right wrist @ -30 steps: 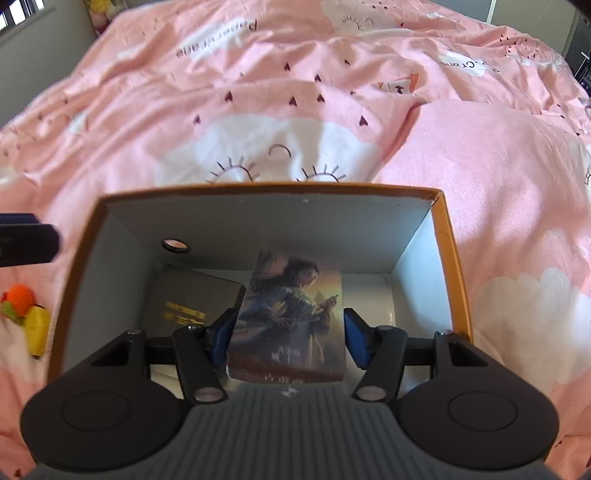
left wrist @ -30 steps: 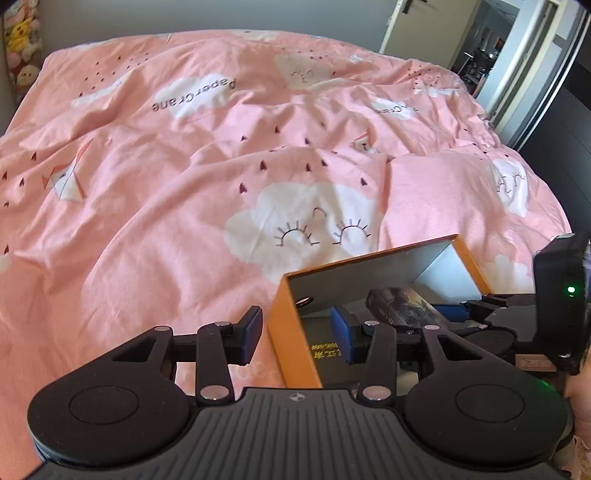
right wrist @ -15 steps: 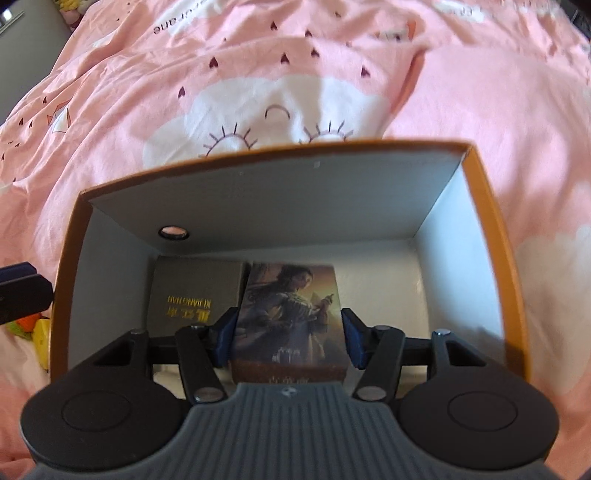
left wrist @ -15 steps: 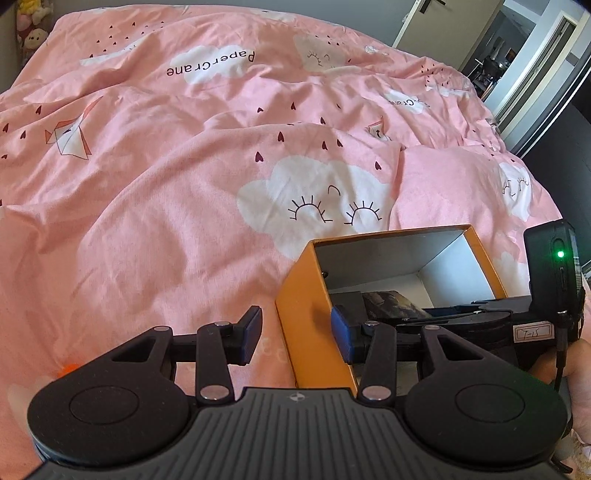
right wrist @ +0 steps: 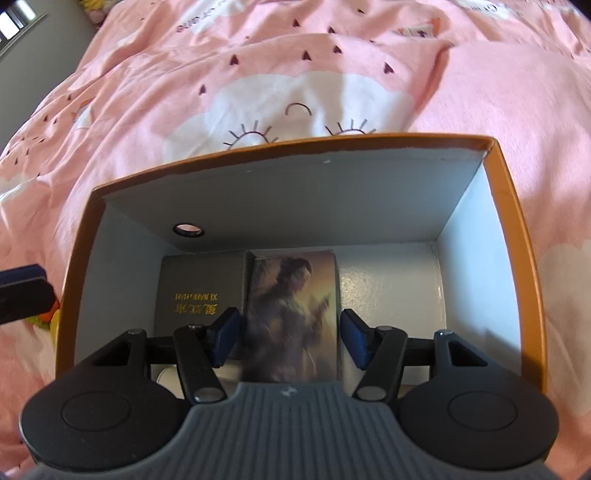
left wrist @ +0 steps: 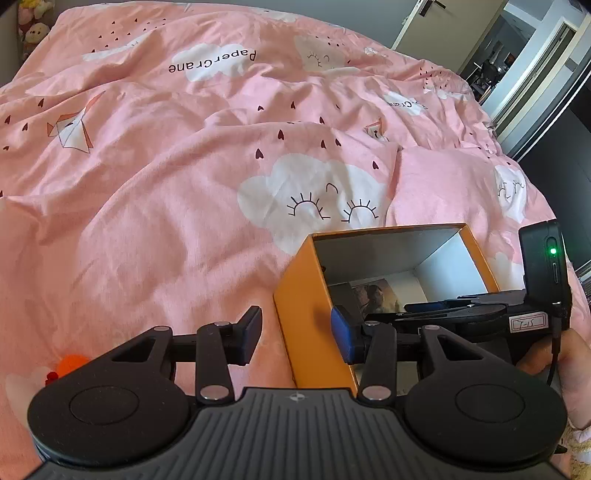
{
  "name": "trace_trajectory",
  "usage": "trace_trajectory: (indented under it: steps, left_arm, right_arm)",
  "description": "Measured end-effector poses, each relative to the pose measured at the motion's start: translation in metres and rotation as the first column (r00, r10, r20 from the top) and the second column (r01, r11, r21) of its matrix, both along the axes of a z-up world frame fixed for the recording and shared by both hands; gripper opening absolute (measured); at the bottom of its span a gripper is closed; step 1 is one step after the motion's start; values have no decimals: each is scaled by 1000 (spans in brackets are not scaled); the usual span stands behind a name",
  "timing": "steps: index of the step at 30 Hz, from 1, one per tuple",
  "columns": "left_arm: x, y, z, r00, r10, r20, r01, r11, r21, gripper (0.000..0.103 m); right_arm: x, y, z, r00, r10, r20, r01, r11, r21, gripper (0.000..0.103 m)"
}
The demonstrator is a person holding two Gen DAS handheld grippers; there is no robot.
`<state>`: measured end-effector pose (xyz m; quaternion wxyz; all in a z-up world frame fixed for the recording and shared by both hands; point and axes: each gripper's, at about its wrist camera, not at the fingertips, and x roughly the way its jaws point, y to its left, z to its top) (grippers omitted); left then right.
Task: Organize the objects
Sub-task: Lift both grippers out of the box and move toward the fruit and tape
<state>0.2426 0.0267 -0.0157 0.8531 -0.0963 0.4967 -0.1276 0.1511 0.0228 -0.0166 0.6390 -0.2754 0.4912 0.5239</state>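
An open orange box [right wrist: 295, 146] with a white inside sits on the pink duvet [left wrist: 147, 184]. On its floor lie a dark grey box with gold lettering [right wrist: 199, 288] and, beside it on the right, a small box with a painted figure [right wrist: 291, 295]. My right gripper [right wrist: 290, 338] reaches down into the orange box. Its jaws are opening, and the pictured box stands between the pads with a small gap on each side. My left gripper [left wrist: 297, 334] is open over the orange box's left wall [left wrist: 310, 314], pressing on nothing.
A small orange and yellow toy [left wrist: 70, 363] lies on the duvet left of the orange box. A person's hand [left wrist: 569, 365] holds the right gripper's body at the right edge. Plush toys [left wrist: 31, 26] sit at the far left, a doorway [left wrist: 491, 70] at the far right.
The right gripper sank deeper into the orange box with the pictured box, then its pads drew apart from it. The left gripper shifted, and the orange box's left wall now shows more from the side.
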Motion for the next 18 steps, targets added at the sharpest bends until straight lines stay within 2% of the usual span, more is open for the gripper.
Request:
trace_trajectory:
  steps: [4, 8, 10, 12, 13, 18]
  left_arm:
    - [-9, -4, 3, 999, -20, 31, 19, 1000, 14, 51]
    - [-22, -5, 9, 998, -10, 58, 10, 1000, 3, 51]
    - [-29, -5, 10, 997, 10, 72, -10, 1000, -4, 51]
    - [-37, -3, 11, 996, 38, 80, -37, 999, -19, 52]
    - [-41, -2, 10, 996, 53, 78, -51, 998, -31, 52]
    - [-61, 3, 5, 993, 105, 55, -101, 992, -72, 53]
  right_arm:
    - [-6, -8, 10, 997, 77, 21, -77, 997, 7, 64]
    - [-17, -25, 21, 973, 218, 71, -218, 976, -17, 63]
    - [-26, -39, 23, 948, 299, 111, -294, 954, -55, 60]
    - [-33, -50, 21, 920, 359, 158, -345, 932, -111, 49]
    - [-37, -55, 20, 903, 391, 180, -370, 919, -137, 46]
    - [-47, -75, 14, 812, 520, 265, -475, 853, -218, 41]
